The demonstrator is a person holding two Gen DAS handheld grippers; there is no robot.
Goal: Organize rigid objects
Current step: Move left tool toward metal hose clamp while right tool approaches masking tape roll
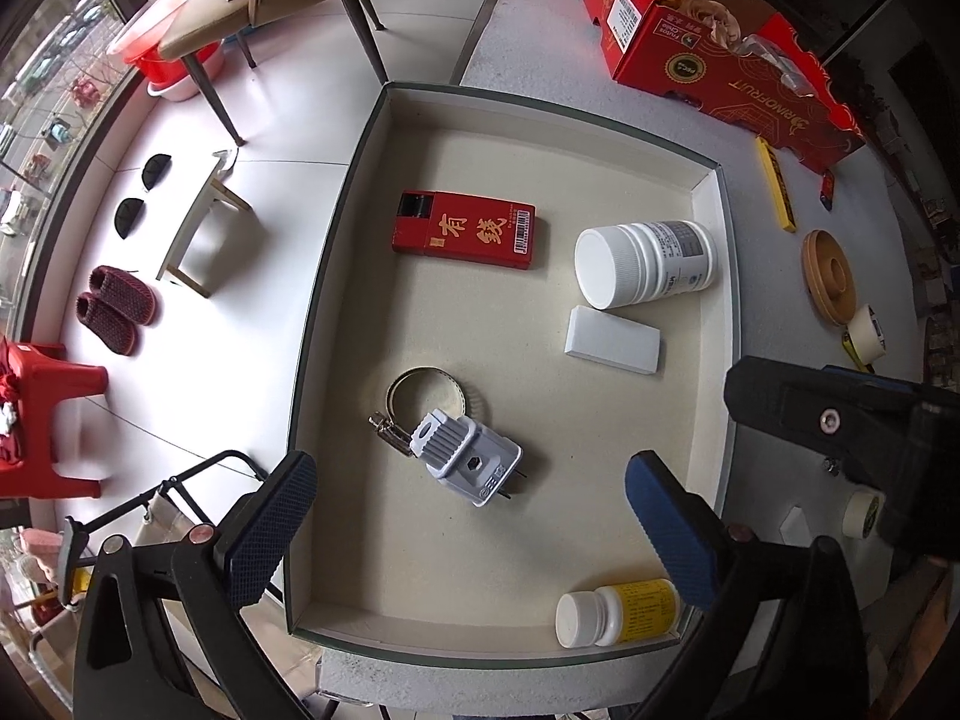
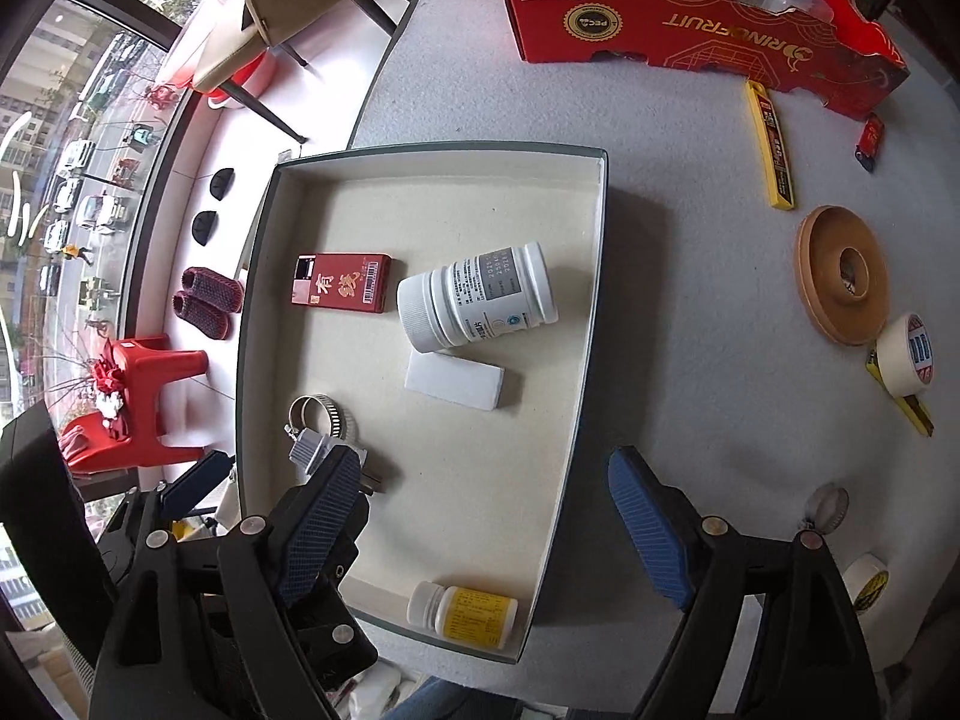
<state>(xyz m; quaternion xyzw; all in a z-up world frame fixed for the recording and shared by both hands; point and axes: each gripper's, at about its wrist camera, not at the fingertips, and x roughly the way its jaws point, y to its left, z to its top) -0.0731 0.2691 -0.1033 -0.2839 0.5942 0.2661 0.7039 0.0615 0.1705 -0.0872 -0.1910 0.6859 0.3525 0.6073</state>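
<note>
A shallow beige tray [image 1: 711, 228] [image 2: 594, 276] lies on the grey table. In it are a red box [image 1: 465, 229] [image 2: 342, 290], a large white bottle [image 1: 645, 264] [image 2: 477, 305], a white block [image 1: 612, 340] [image 2: 454, 382], a grey plug adapter [image 1: 465, 456] [image 2: 309, 447] over a metal hose clamp [image 1: 420, 387] [image 2: 321, 411], and a small yellow-labelled bottle [image 1: 618, 612] [image 2: 462, 612]. My left gripper [image 1: 471, 534] is open and empty above the tray's near end. My right gripper [image 2: 486, 531] is open and empty above the tray's near right edge.
On the table right of the tray lie a yellow utility knife [image 2: 770, 144], a red lighter [image 2: 870, 141], a wooden ring [image 2: 840, 276], a tape roll [image 2: 906, 360] and a second hose clamp [image 2: 828, 504]. A red fruit carton [image 2: 690, 6] stands at the back.
</note>
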